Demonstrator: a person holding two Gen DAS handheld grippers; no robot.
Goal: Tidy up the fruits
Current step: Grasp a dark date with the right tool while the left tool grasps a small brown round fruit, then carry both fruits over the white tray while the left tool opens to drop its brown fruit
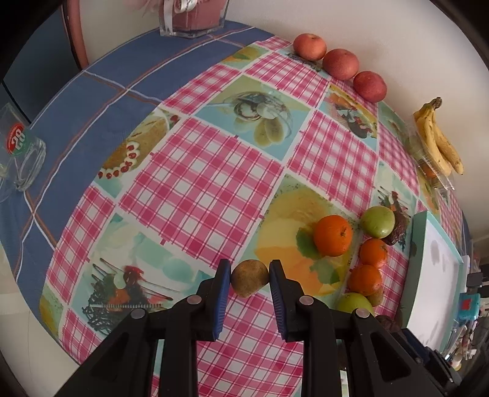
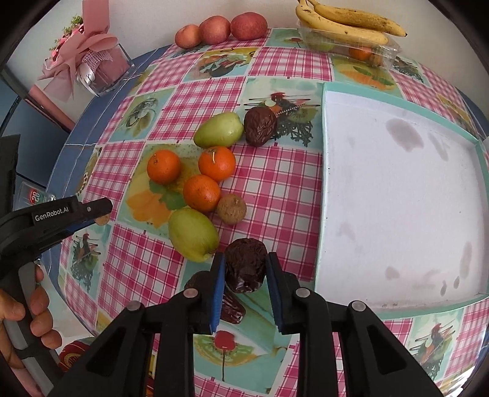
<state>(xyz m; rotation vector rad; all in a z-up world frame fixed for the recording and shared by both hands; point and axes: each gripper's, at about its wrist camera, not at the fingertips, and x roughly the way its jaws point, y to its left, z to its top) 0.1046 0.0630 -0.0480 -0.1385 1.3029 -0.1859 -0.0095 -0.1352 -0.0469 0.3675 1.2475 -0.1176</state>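
Note:
My left gripper (image 1: 249, 276) is shut on a small brown-green fruit (image 1: 249, 278), its blue pads pressing both sides just above the checked tablecloth. My right gripper (image 2: 246, 271) is shut on a dark wrinkled date (image 2: 246, 264) next to the white tray (image 2: 397, 195). A second date (image 2: 232, 308) lies under the left finger, and a third date (image 2: 259, 126) sits farther back. Three oranges (image 2: 201, 192), two green fruits (image 2: 192, 233) and a round brown fruit (image 2: 231, 208) cluster on the cloth. In the right wrist view the left gripper (image 2: 102, 215) shows at the left edge.
Three red apples (image 1: 340, 64) line the wall. Bananas (image 2: 345, 23) rest on a clear plastic box (image 2: 388, 50) holding more fruit. A glass vase with pink wrapping (image 2: 101, 67) and a glass jar (image 1: 21, 158) stand on the blue cloth. A hand (image 2: 27, 308) holds the left gripper's handle.

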